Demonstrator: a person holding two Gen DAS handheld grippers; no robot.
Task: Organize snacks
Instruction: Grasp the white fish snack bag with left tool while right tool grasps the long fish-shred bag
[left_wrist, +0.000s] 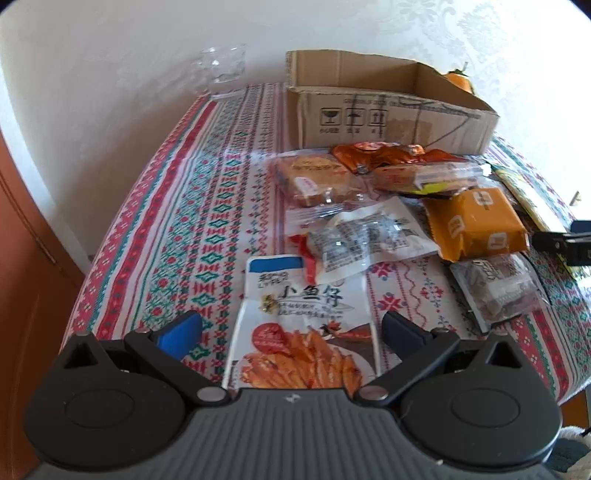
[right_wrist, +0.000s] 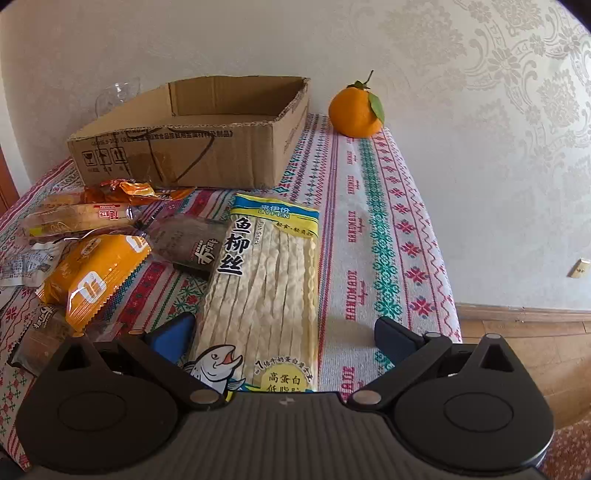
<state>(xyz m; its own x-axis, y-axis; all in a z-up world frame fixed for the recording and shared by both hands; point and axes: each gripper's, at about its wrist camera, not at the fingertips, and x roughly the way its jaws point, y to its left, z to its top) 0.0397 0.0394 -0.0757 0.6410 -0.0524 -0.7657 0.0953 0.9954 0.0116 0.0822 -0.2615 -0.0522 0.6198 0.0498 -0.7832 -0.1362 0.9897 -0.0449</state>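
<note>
Straddling fish packets, left tongs (left_wrist: 291, 328), right tongs (right_wrist: 286, 338), both spread wide

Black tongs (left_wrist: 291, 328), blue pads (left_wrist: 181, 330)

Soft daylight fills the room, bright and even. The left view is slightly hazy, with glare whitening the patterned woven tablecloth (left_wrist: 192, 155). Fisheye bending curves the pale embossed wallpaper (right_wrist: 498, 110); corners darken.

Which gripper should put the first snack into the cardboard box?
Probably right. The right gripper is open around the fish strips pack, and the cardboard box opens just beyond it. The left gripper also straddles a fish snack bag, but other packets lie between it and the box.
</note>
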